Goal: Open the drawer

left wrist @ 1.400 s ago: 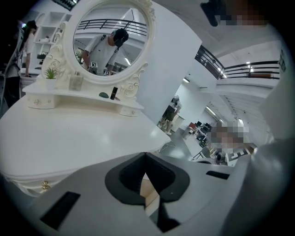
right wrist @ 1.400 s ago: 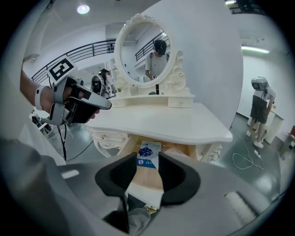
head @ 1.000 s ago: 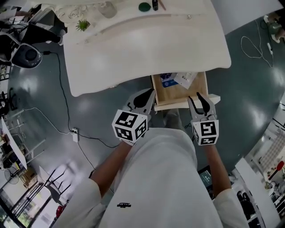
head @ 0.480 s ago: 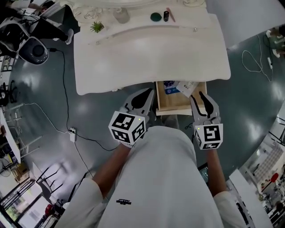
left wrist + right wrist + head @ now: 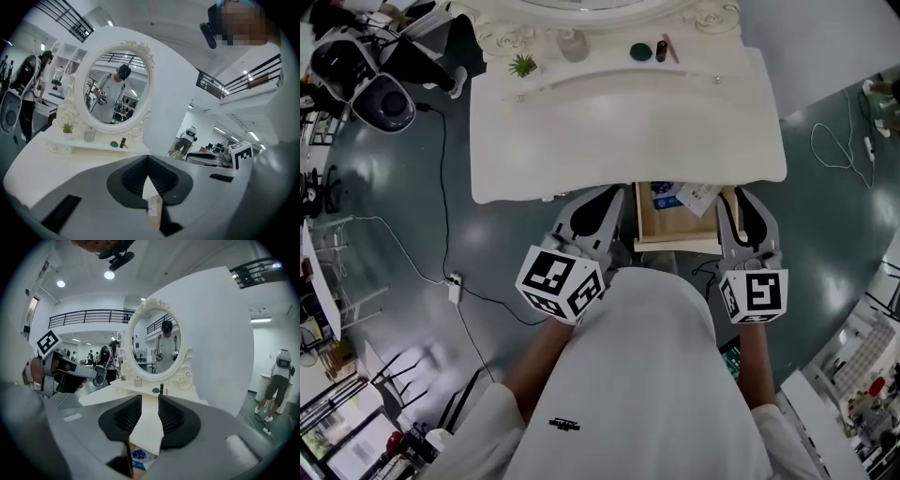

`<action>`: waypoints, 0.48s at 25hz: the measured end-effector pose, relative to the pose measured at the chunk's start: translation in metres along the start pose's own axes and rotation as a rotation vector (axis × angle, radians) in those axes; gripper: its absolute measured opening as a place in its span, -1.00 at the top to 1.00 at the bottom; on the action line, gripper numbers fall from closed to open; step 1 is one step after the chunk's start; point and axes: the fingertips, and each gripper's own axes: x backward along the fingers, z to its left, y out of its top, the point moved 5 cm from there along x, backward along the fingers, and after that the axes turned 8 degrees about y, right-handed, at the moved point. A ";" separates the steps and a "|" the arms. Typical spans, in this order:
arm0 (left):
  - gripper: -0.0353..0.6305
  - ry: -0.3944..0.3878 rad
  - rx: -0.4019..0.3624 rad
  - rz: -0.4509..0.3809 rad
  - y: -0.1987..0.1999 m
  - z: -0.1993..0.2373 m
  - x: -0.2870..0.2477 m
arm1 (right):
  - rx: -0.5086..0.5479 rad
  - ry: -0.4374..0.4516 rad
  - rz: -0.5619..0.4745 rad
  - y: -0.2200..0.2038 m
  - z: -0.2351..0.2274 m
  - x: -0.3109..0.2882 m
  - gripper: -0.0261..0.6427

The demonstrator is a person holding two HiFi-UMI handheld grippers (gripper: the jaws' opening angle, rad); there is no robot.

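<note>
While drawer [image 5: 675, 231] stands open, blue packet [image 5: 662, 199], white paper [image 5: 698, 195] inside

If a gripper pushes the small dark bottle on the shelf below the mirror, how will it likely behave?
The small dark bottle stands upright and looks narrow for its height, so a high push would probably tip it. It seems round, so it might then roll along the shelf. Being small, it is likely light.

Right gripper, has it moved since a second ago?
Yes. The right gripper, jaws closing with nothing between them, has come off the front edge of the drawer and now lies beside its right side.
</note>
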 end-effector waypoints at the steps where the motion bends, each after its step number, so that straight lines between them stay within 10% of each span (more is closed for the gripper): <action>1: 0.87 -0.002 -0.001 -0.018 0.006 -0.001 0.004 | 0.010 0.001 -0.015 0.006 0.001 0.001 0.57; 12: 0.87 -0.028 -0.060 -0.122 0.050 -0.004 0.025 | 0.032 -0.001 -0.132 0.058 0.016 0.004 0.77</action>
